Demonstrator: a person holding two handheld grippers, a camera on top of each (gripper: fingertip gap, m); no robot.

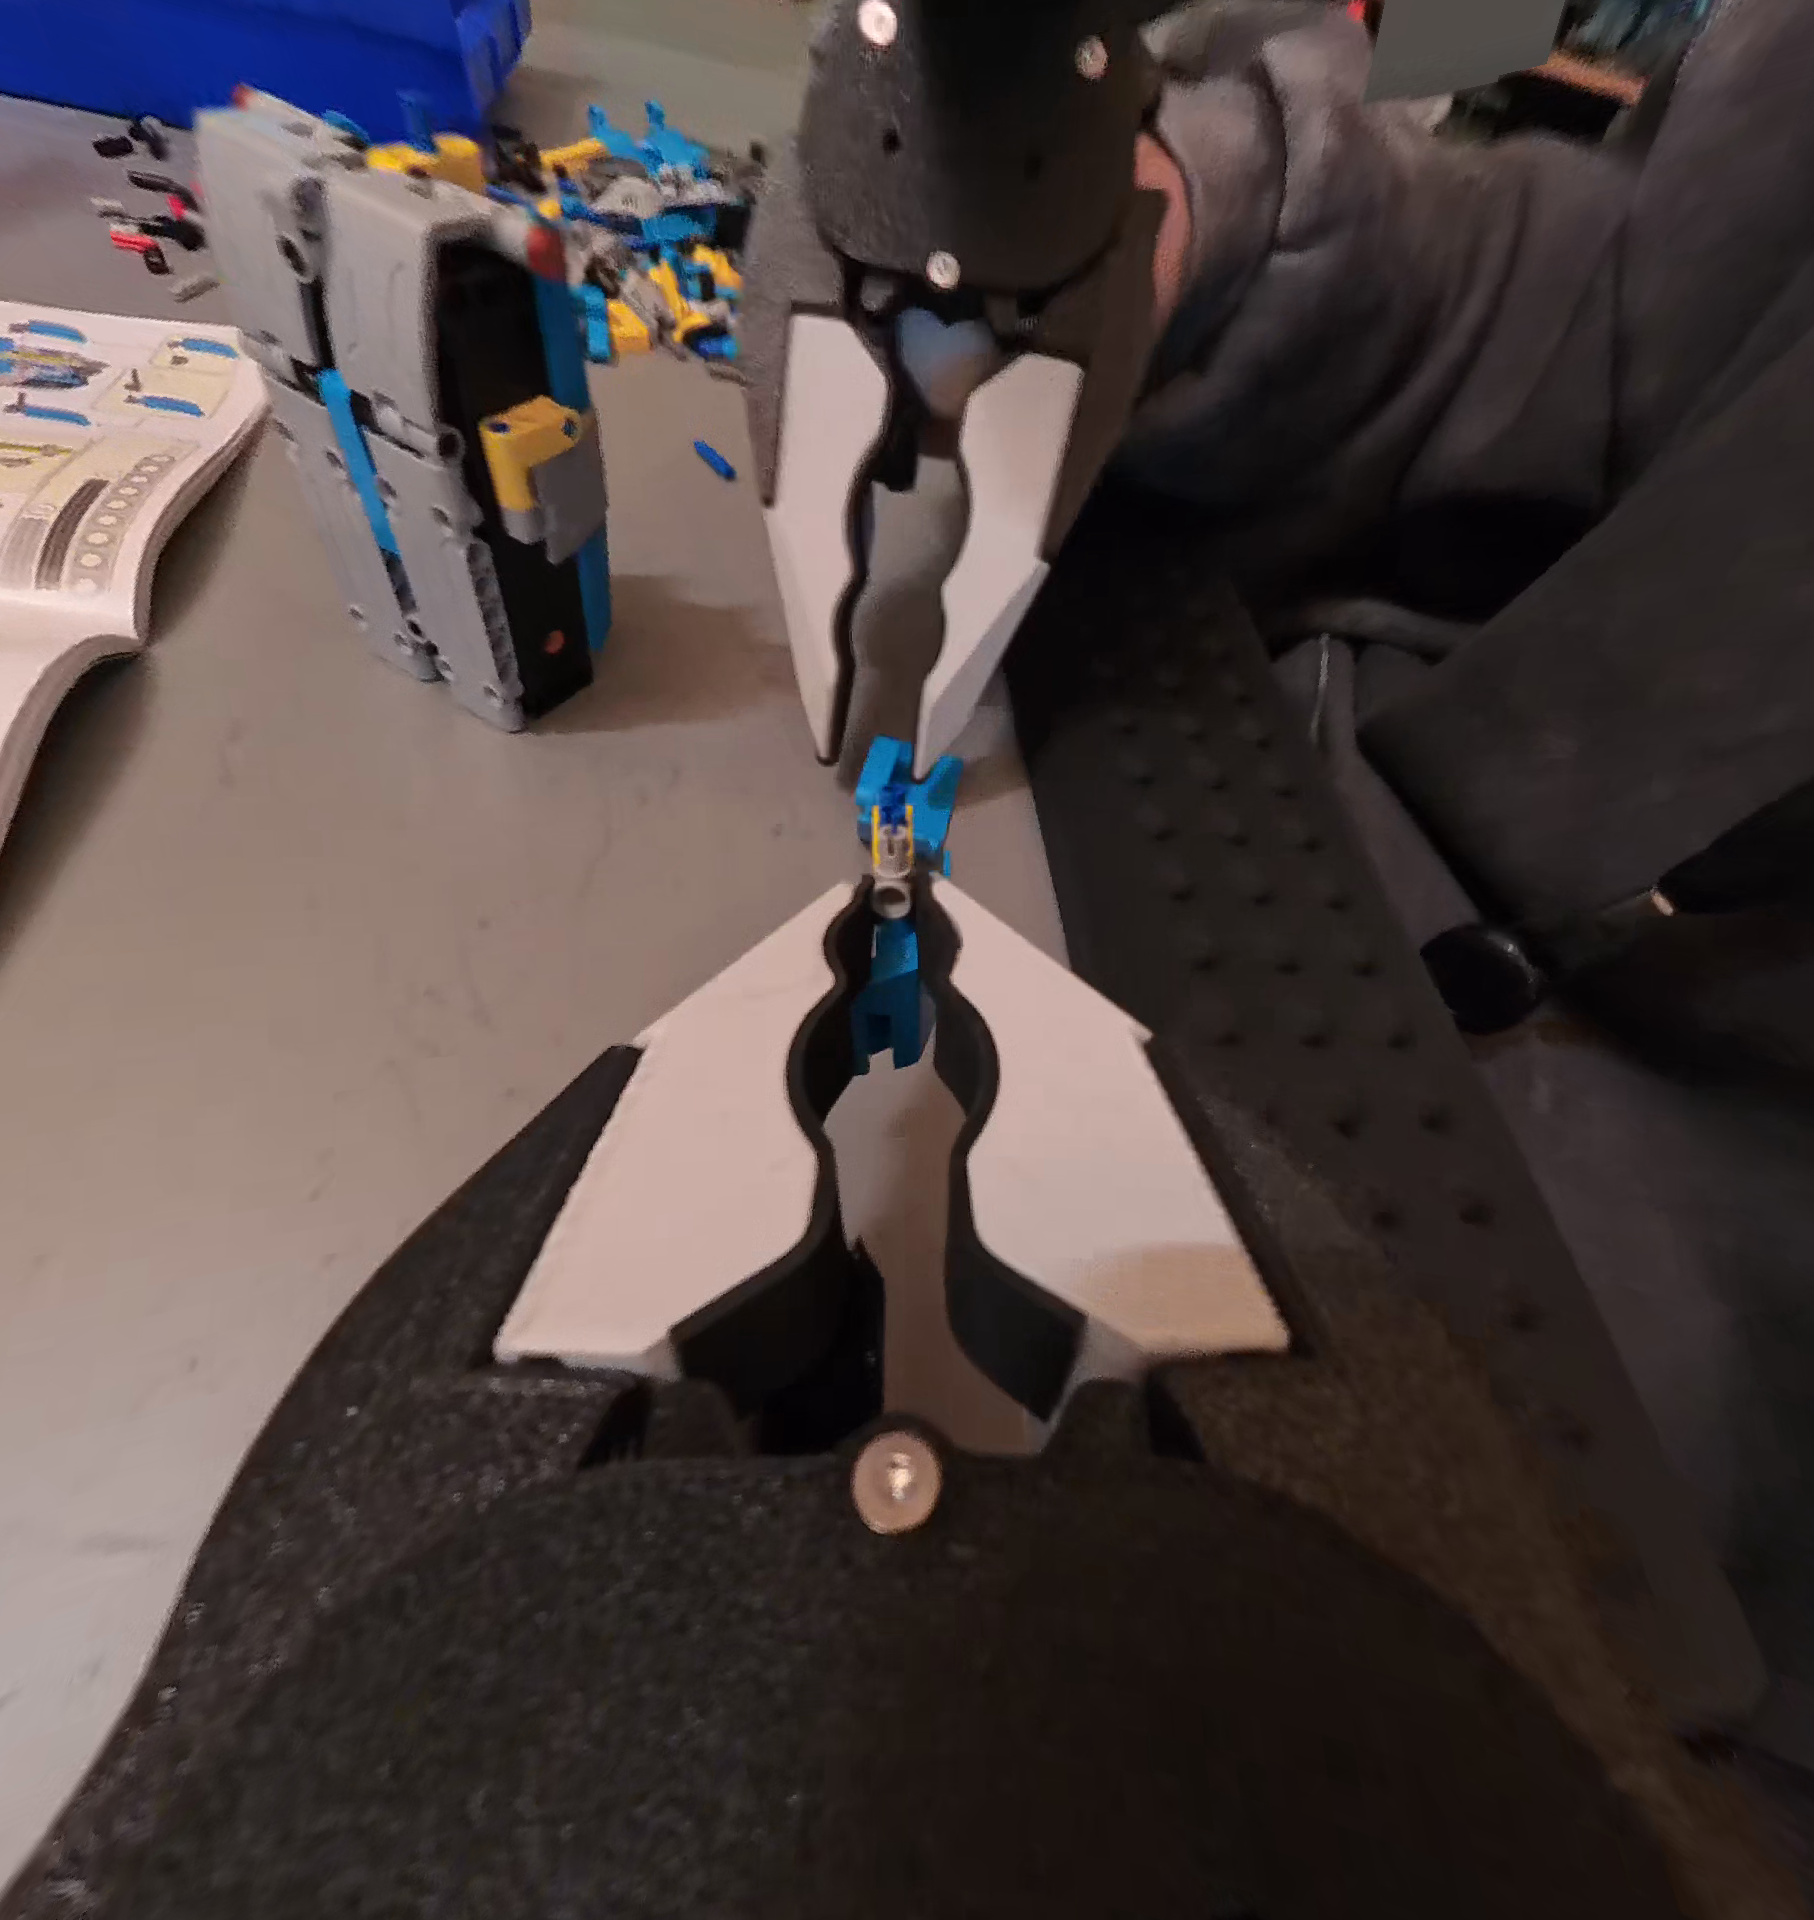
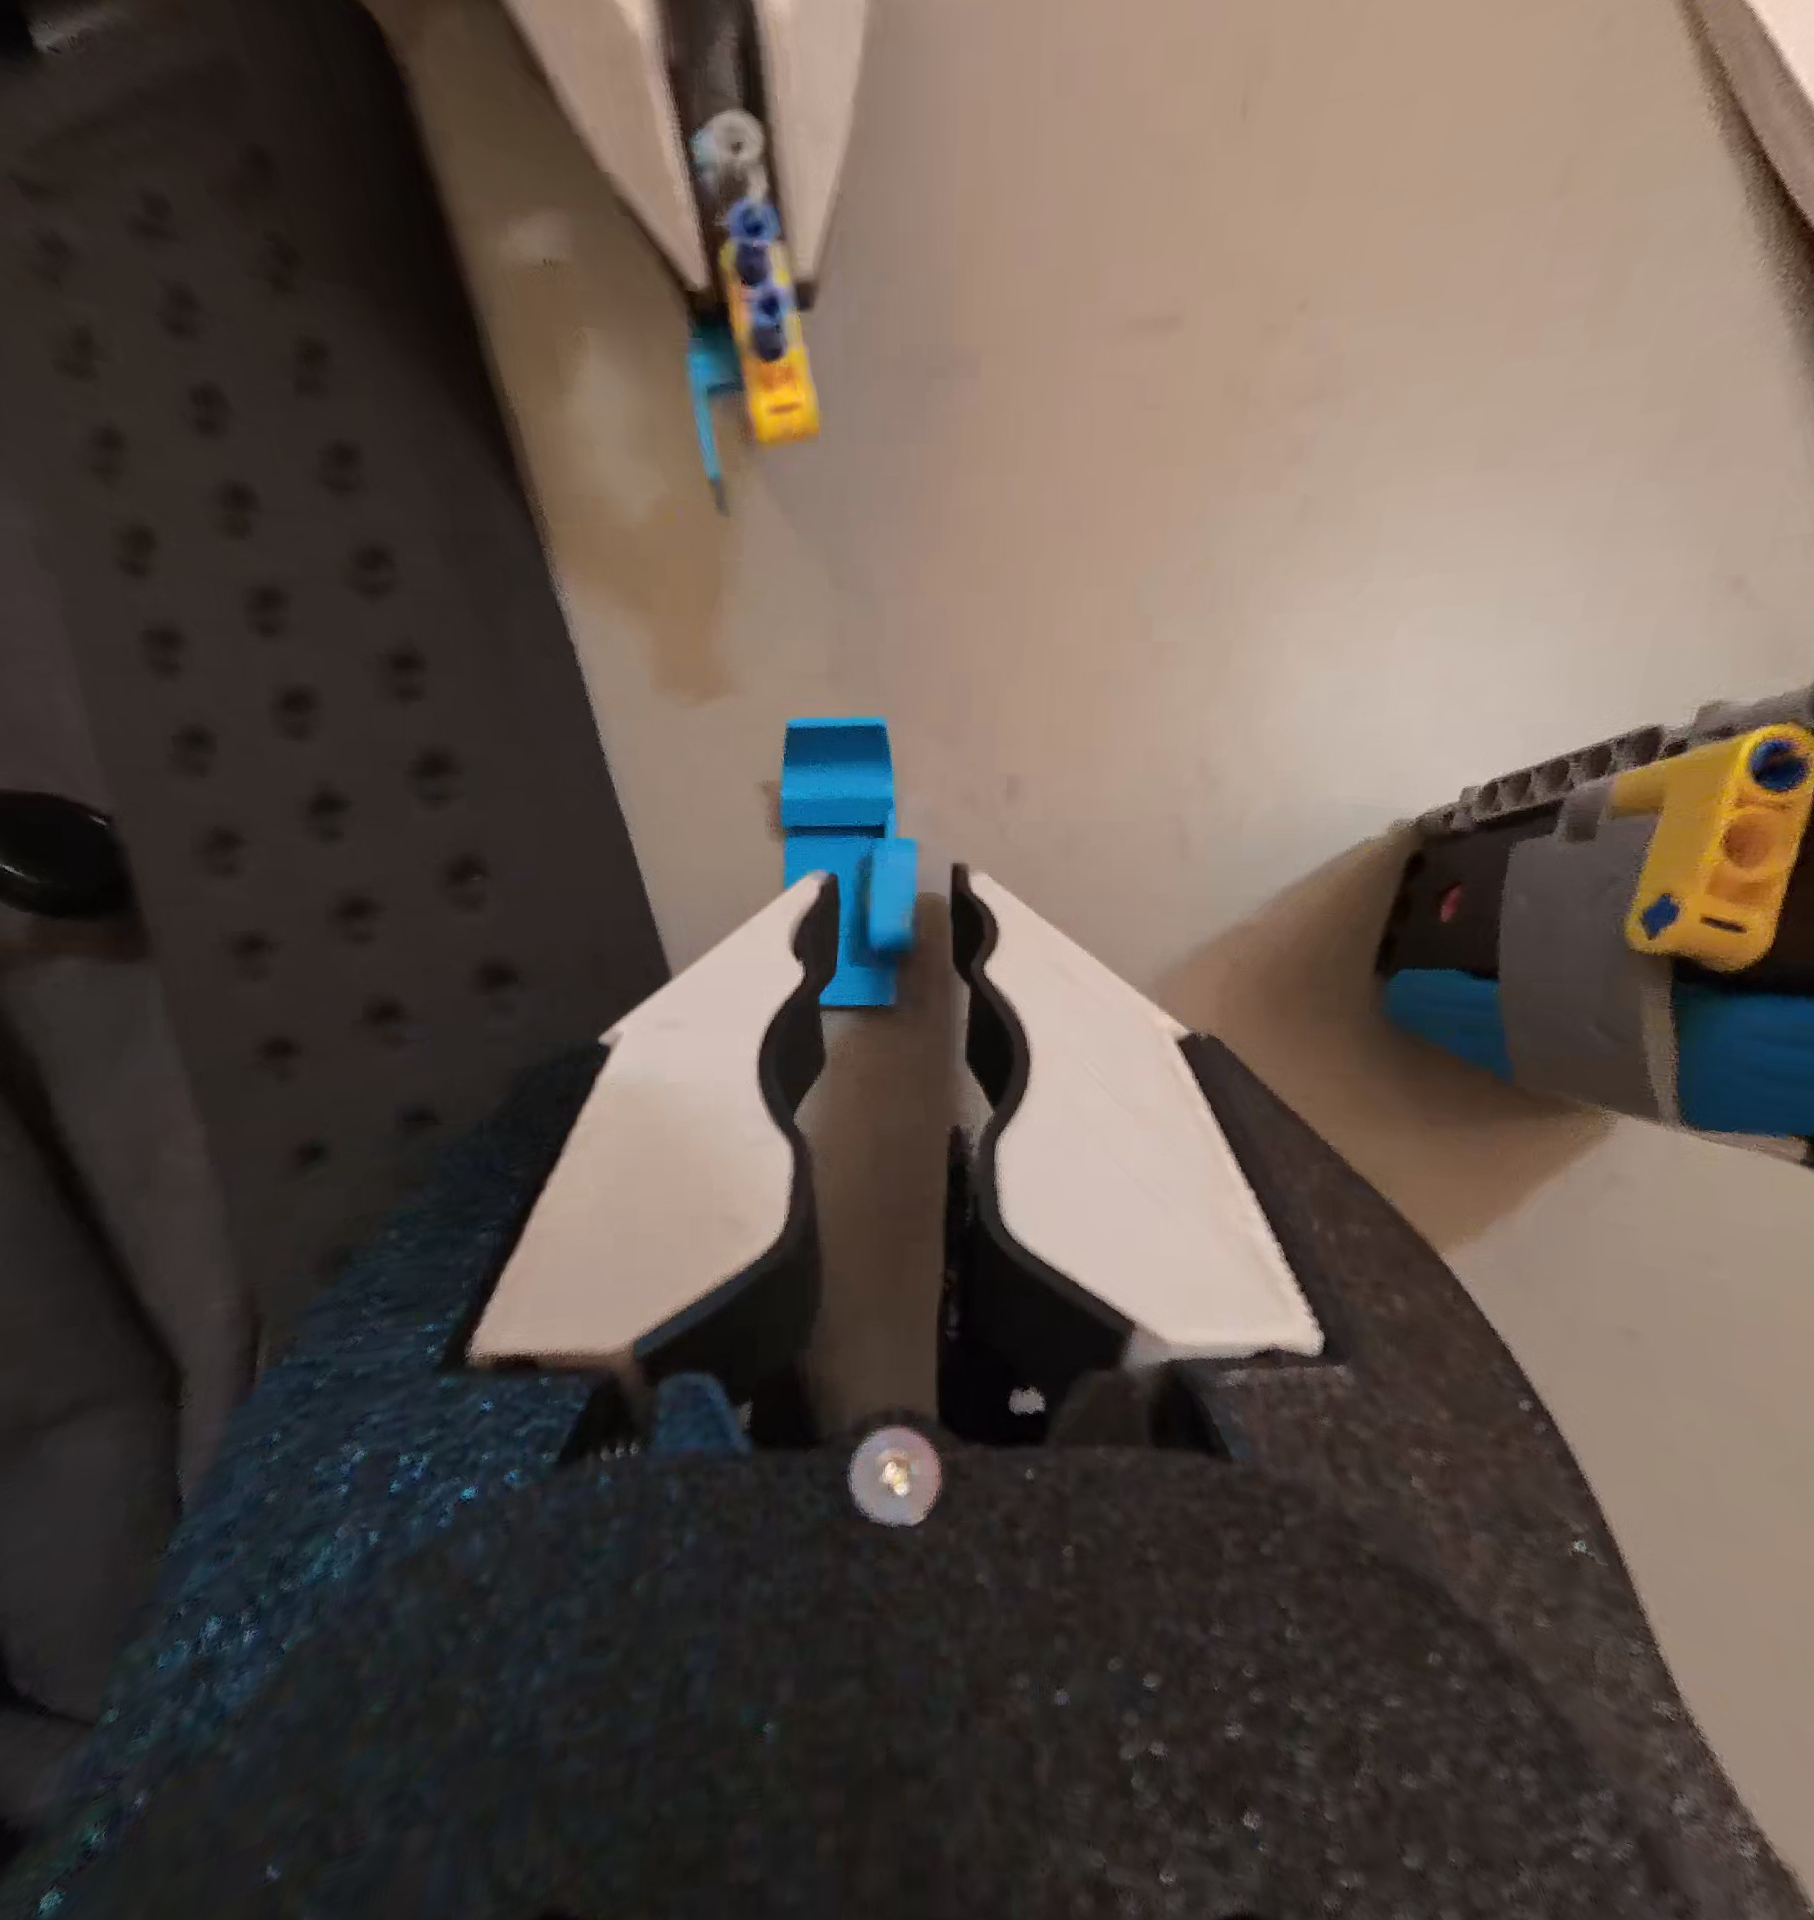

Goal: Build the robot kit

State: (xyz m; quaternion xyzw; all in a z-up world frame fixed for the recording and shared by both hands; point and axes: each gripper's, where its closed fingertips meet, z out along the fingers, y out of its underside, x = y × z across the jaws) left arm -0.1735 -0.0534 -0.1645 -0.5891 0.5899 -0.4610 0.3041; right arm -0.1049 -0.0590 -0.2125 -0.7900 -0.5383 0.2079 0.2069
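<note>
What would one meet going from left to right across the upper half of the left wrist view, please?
Open instruction booklet → grey, black and blue brick assembly → right gripper → person's dark sleeve.

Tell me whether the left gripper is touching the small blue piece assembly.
Touching. The left wrist view shows the left gripper closed on the blue assembly, its fingers pressing both sides of it, no gap visible.
</note>
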